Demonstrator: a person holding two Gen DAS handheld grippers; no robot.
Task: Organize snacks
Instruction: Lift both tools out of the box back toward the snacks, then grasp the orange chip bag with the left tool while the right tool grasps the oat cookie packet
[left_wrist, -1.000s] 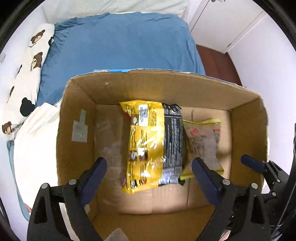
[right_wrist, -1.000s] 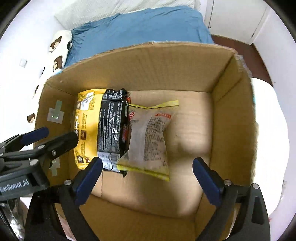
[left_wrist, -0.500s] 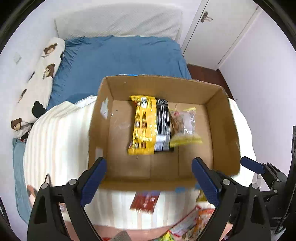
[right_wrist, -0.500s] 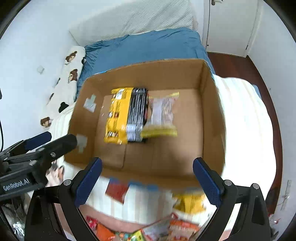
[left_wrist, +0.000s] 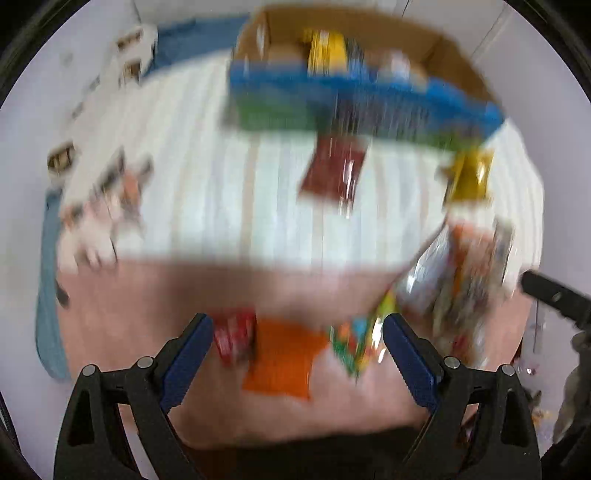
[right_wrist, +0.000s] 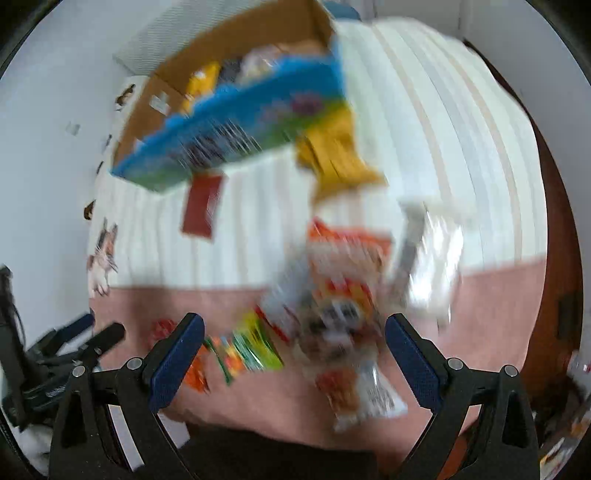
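Left tongs (left_wrist: 297, 354): two black plastic arms with triangular cut-outs near the base, spread in a wide V.
Left pads (left_wrist: 186, 360): dark blue, ribbed, long and slanted, one on each arm's inner face.
Left screws (left_wrist: 144, 362): round silver heads, two showing on each arm.
Right tongs (right_wrist: 293, 354): same build, black arms with triangular cut-outs.
Right pads (right_wrist: 413, 360): dark blue with a fine ribbed texture.
Right screws (right_wrist: 454, 363): silver, two on each arm.
Left tongs seen from the right wrist (right_wrist: 88, 332): black frame with a blue tip, white lettering too blurred to read.
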